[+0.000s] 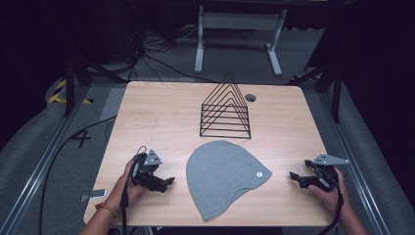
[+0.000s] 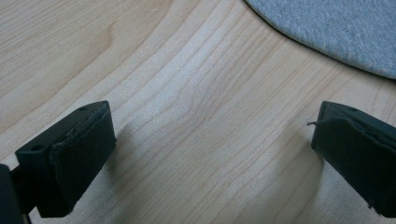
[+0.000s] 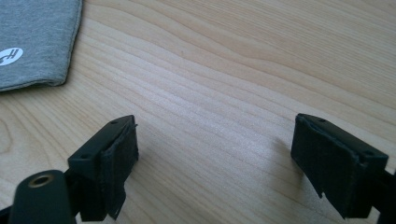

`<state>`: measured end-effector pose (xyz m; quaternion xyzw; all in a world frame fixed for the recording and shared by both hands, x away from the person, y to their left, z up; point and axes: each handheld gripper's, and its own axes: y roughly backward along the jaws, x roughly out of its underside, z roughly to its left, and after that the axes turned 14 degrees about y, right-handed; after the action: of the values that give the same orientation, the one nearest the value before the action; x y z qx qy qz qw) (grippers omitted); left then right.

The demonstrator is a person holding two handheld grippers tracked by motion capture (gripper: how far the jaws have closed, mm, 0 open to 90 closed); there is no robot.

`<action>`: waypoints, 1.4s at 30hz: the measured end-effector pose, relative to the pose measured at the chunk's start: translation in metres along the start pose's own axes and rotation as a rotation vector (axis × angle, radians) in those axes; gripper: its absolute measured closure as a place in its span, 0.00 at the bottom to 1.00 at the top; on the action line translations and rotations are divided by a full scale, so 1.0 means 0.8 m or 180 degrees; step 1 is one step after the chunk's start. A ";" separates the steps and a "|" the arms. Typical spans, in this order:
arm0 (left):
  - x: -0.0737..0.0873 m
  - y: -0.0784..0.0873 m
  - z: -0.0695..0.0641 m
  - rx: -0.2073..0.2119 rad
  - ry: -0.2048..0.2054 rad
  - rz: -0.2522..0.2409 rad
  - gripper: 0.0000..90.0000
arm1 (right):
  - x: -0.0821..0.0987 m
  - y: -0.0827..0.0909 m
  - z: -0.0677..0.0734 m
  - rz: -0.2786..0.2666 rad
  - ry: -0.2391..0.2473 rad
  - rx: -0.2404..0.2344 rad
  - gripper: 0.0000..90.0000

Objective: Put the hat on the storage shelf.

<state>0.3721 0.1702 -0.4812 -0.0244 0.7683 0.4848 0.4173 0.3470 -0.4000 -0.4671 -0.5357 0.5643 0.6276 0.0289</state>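
Grey knit beanie [image 1: 222, 176] lies flat on the counter [image 1: 156, 112]: soft, light, limp. Pinch its edges with left gripper [image 1: 166, 182] and right gripper [image 1: 293, 176]. Both jaws stand spread, empty.

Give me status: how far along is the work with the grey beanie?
Done: nothing visible. The grey beanie lies flat and unfolded on the table, in front of the black wire rack, which holds nothing. In hand: nothing. The left gripper and right gripper are both open beside the beanie, not touching it. Left: apparently everything, starting with a grasp.
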 end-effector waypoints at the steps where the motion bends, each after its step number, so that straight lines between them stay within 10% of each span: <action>1: 0.001 0.000 -0.001 0.0015 0.0018 0.0001 0.00 | 0.000 0.000 0.000 -0.0001 0.0000 -0.0001 0.17; 13: 0.009 0.010 -0.012 0.0031 -0.0019 -0.0047 0.18 | 0.000 0.004 0.001 -0.0068 0.0016 -0.0056 0.33; 19: 0.001 0.018 -0.029 0.0467 -0.0220 -0.0132 0.24 | -0.009 0.007 0.003 -0.0215 0.0044 -0.0193 0.54; 30: -0.020 -0.010 -0.120 0.0718 -0.0594 -0.0095 0.24 | -0.086 -0.007 0.057 -0.0243 0.0787 -0.0695 0.96; 38: -0.019 -0.032 -0.149 0.0538 -0.0910 0.0104 0.24 | -0.119 -0.047 0.083 -0.0208 0.1008 -0.0797 0.97; 42: -0.017 -0.034 -0.143 0.0480 -0.0861 0.0084 0.22 | -0.117 -0.061 0.086 -0.0133 0.0985 -0.0826 0.94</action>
<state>0.3223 0.0628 -0.4709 0.0826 0.7396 0.4299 0.5112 0.3744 -0.2783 -0.4487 -0.6365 0.4651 0.6045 -0.1144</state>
